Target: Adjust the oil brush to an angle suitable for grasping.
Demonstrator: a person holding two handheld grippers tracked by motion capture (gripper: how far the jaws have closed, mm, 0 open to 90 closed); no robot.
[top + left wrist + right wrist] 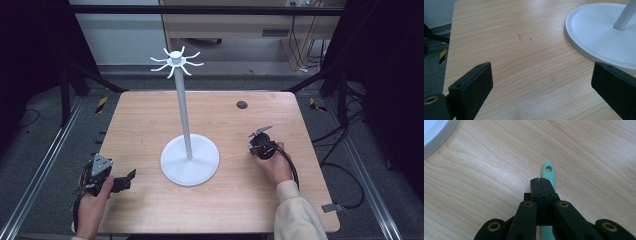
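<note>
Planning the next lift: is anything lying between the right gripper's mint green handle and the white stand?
Nothing visible. Bare wooden table lies between the mint green handle, clamped in the right gripper, and the white stand.

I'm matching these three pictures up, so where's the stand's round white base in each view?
High view: white base, middle of the table.
Left gripper view: upper right, cut by the edge.
Right gripper view: top left corner, away from the teal handle in the right gripper.
Shared landmark: the light wooden table beneath it.
</note>
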